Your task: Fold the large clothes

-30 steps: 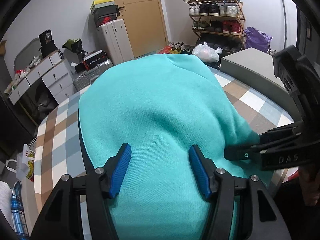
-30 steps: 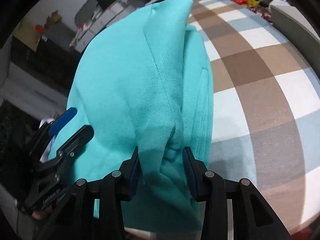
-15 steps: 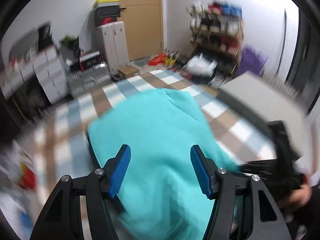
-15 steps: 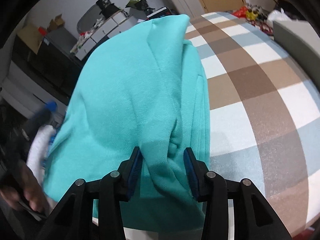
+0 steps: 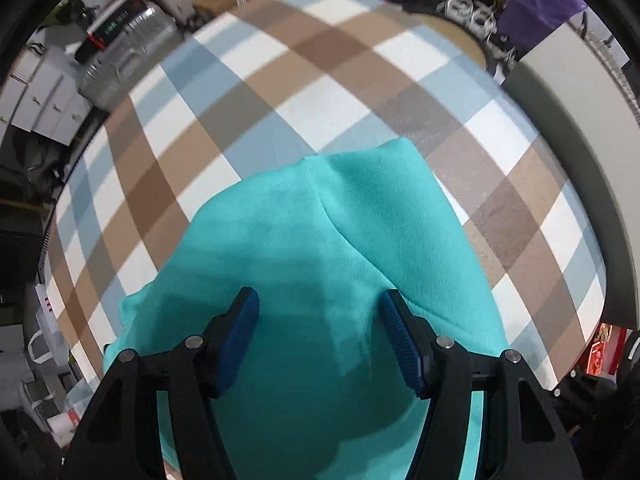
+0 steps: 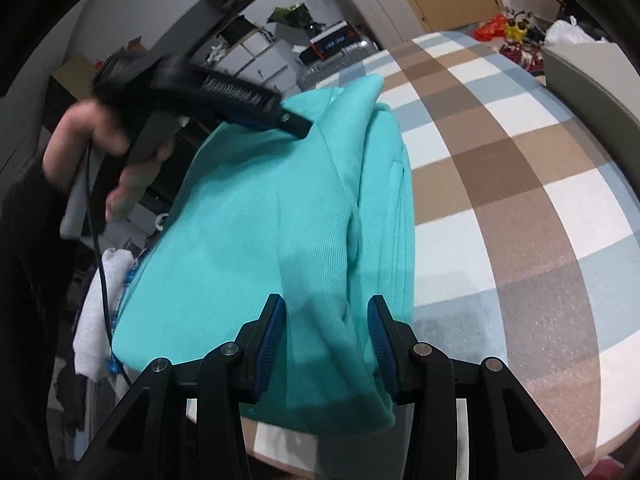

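A teal sweatshirt lies partly folded on a bed with a brown, blue and white checked cover. My right gripper is at the garment's near edge, shut on a raised ridge of teal fabric that fills the gap between its blue pads. My left gripper points down over the sweatshirt, jaws apart, cloth lying beneath and between them without being pinched. In the right wrist view, a hand holds the left gripper with its tip at the far folded part.
A grey padded block borders the bed on the right. On the floor beyond the bed are a silver suitcase, white drawers and a purple bag. White cloth hangs at the bed's left edge.
My left gripper swung away from the near side, out over the far part of the sweatshirt, and tipped to point downward. My right gripper stayed in place on the fabric ridge.
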`<state>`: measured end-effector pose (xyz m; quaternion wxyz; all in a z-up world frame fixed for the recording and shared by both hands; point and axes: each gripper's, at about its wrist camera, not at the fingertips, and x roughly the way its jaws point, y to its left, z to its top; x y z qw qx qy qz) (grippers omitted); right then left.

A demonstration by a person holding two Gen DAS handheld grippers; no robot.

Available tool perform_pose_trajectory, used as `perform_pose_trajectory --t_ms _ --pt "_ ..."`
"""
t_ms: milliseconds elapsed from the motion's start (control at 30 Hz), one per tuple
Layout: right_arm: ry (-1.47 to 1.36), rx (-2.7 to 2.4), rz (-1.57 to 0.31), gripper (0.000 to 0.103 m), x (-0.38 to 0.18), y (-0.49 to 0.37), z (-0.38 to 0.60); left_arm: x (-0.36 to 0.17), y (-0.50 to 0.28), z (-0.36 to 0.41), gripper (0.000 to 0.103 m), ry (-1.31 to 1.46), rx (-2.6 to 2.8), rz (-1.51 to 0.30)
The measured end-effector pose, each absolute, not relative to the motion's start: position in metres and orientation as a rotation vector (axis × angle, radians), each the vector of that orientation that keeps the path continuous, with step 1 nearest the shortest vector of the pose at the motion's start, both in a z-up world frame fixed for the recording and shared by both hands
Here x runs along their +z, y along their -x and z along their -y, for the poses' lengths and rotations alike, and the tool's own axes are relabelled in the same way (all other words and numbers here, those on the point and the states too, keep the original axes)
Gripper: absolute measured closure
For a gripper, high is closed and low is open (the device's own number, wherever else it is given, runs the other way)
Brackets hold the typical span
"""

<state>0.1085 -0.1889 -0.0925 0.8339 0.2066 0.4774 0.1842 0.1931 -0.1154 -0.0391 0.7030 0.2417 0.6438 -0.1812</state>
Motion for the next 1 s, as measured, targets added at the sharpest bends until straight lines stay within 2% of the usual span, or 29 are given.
perform_pose_trajectory --t_ms 167,300,367,500,567,700,733,767,800,900,1000 --pt "-0.300 0.373 -1.066 0.060 -0.102 -0.112 0.170 -0.053 -0.194 0.116 0.044 -0.538 -0.404 -1.428" --pt "-0.294 0.390 -1.083 0.059 -0.112 -0.120 0.167 -0.050 -0.185 0.112 0.044 -0.504 -0.399 -1.381" --pt "-0.314 0.401 -1.079 0.059 -0.113 -0.119 0.171 -0.034 -0.172 0.111 0.046 -0.509 -0.403 -1.330" --pt "-0.383 0.402 -1.075 0.058 -0.115 -0.116 0.180 0.018 -0.125 0.085 0.043 -0.440 -0.503 -1.283" --pt "-0.391 0.390 -1.075 0.057 -0.114 -0.115 0.180 0.028 -0.097 0.069 0.043 -0.456 -0.495 -1.256" --pt "-0.402 0.375 -1.077 0.056 -0.113 -0.114 0.181 -0.002 -0.072 0.029 0.044 -0.372 -0.486 -1.374" --pt "-0.401 0.366 -1.077 0.052 -0.113 -0.114 0.181 -0.003 -0.069 0.029 0.044 -0.389 -0.491 -1.338" --pt "-0.391 0.338 -1.084 0.038 -0.114 -0.114 0.182 -0.006 -0.060 0.027 0.043 -0.432 -0.486 -1.269" --pt "-0.391 0.324 -1.092 0.029 -0.114 -0.113 0.183 -0.011 -0.055 0.026 0.043 -0.435 -0.473 -1.237" --pt "-0.430 0.338 -1.095 0.034 -0.116 -0.115 0.184 -0.029 -0.054 0.022 0.040 -0.346 -0.434 -1.183" --pt "-0.344 0.307 -1.063 0.040 -0.107 -0.110 0.173 -0.044 -0.050 0.026 0.036 -0.386 -0.410 -1.120"
